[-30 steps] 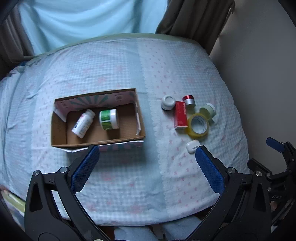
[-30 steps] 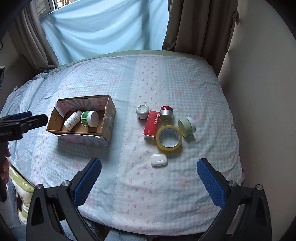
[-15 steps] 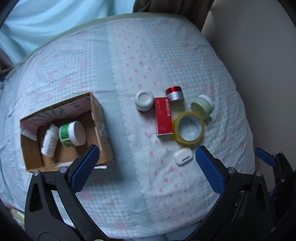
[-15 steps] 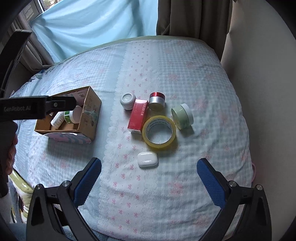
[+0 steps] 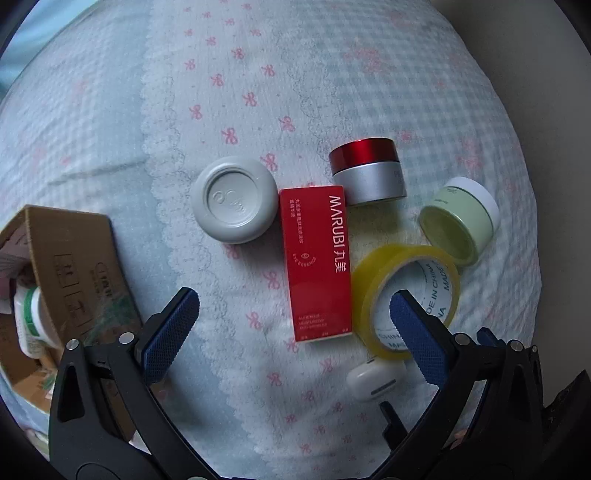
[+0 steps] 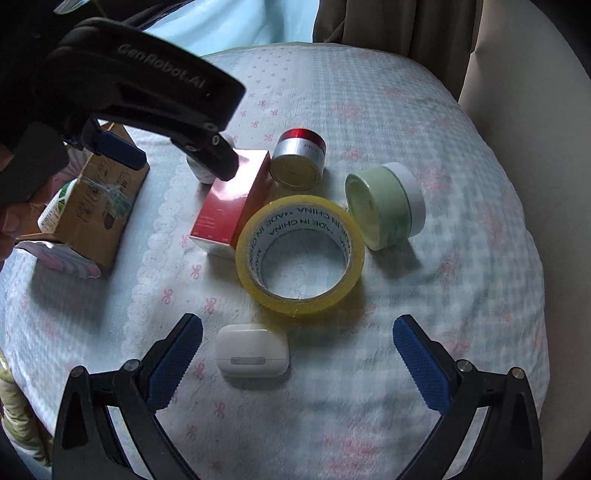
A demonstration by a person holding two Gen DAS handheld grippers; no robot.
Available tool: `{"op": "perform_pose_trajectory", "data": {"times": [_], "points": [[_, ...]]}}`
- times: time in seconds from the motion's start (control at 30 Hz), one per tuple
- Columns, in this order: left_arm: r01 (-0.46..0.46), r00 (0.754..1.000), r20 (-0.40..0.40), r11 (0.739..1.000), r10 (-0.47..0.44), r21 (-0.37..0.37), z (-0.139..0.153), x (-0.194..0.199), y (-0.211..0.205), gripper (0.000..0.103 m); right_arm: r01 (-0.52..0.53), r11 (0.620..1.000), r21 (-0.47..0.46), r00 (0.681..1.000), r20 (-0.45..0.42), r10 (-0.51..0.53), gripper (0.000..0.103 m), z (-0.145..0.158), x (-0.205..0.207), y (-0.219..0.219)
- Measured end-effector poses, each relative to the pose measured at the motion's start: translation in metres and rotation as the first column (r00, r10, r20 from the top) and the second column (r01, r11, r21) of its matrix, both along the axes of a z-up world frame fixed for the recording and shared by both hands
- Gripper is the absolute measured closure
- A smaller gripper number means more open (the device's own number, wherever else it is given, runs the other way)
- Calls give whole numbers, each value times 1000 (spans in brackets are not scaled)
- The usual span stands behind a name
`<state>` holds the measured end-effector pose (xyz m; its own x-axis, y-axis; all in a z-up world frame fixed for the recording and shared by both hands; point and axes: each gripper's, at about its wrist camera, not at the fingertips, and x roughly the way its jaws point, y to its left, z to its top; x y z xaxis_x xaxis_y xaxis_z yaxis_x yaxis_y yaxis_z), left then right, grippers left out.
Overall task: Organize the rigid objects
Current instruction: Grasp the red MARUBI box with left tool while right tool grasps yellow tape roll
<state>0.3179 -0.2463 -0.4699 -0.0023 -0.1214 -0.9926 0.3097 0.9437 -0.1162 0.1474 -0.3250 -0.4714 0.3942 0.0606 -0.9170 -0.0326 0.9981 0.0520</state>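
A red box (image 5: 317, 262) lies on the bed between a grey round jar (image 5: 234, 199) and a yellow tape roll (image 5: 404, 291). A red-lidded silver jar (image 5: 369, 171), a green jar (image 5: 460, 219) on its side and a white earbud case (image 5: 373, 378) lie around them. My left gripper (image 5: 293, 332) is open, its fingers straddling the red box's near end from above. My right gripper (image 6: 297, 363) is open above the earbud case (image 6: 253, 352), near the tape roll (image 6: 299, 254). The left gripper's body (image 6: 147, 99) hides part of the red box (image 6: 232, 199).
A cardboard box (image 5: 62, 280) stands at the left with a green-labelled jar and a bottle inside; it also shows in the right wrist view (image 6: 99, 206). The bed's right edge meets a beige wall (image 6: 535, 110). Curtains (image 6: 388, 22) hang behind.
Both grippers have moved forward and down toward the cluster of objects. The left gripper has swung right, from over the cardboard box to over the red box. Both stay open.
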Motion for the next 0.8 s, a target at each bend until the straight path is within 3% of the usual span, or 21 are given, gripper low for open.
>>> {"op": "perform_pose_trajectory", "data": {"times": [0.23,0.4,0.47,0.63,0.67,0.8], "points": [[-16,999,-43,1000,17,21,-36,15,-8,14,-12,1000,-13,999,31,12,0,-36,18,4],[-1,998,-70,999,4,45,-53,21,-15,31,-13,1000,-9,999,35,14,0,-42,35,0],[4,997,-81,999,0,47,-57,23,-18,33,-32,999,-9,999,34,32,0,-44,41,2],[40,997,-73,998,-35,57,-63,20,-28,51,-92,995,-42,995,27,93,0,-50,56,5],[51,996,-70,998,-47,48,-62,20,-30,59,-102,994,-41,994,29,103,4,-50,58,7],[67,996,-61,996,-64,55,-61,20,-40,61,-135,990,-35,991,16,136,5,-50,66,6]]}}
